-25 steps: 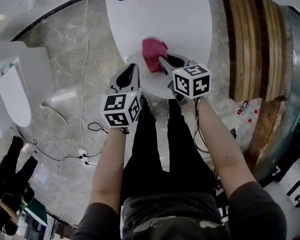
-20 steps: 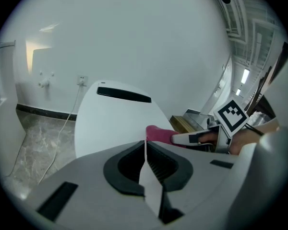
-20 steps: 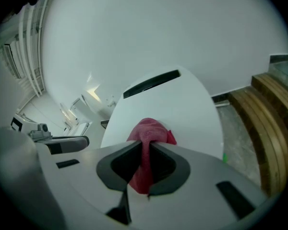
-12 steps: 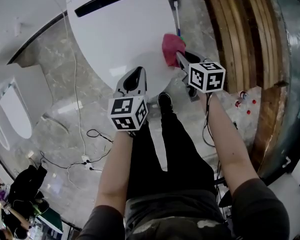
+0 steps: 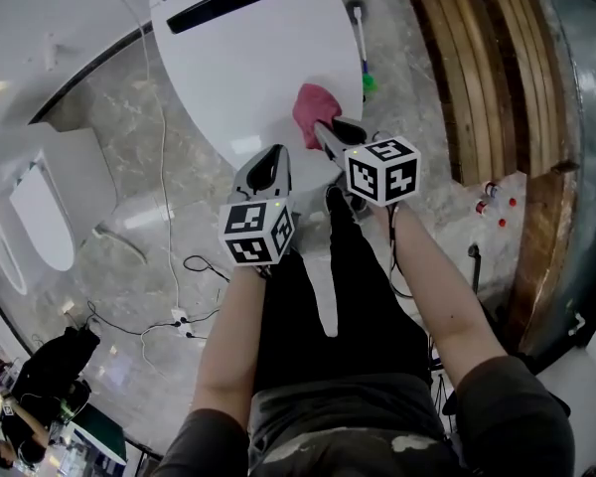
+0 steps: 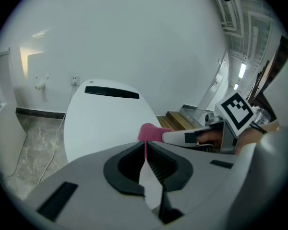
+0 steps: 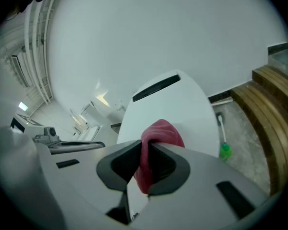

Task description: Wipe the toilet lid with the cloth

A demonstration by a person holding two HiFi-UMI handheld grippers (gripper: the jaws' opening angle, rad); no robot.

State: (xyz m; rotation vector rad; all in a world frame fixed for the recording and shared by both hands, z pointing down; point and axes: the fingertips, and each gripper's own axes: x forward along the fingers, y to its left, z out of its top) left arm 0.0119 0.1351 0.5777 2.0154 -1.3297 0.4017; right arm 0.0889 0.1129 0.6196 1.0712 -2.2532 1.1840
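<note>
Right gripper view shows the right gripper (image 7: 146, 147) clamped on a pink cloth (image 7: 162, 130) at the white toilet lid's (image 7: 182, 104) edge. The left gripper (image 6: 145, 146) has its jaws pressed together with nothing between them

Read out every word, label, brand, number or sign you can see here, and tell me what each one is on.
No readable words, brands or numbers in any view.
Left gripper and right gripper: their cubes carry black-and-white square patterns only, no letters.
Red-capped bottles on the floor by the wooden steps: any labels are too small to read.
</note>
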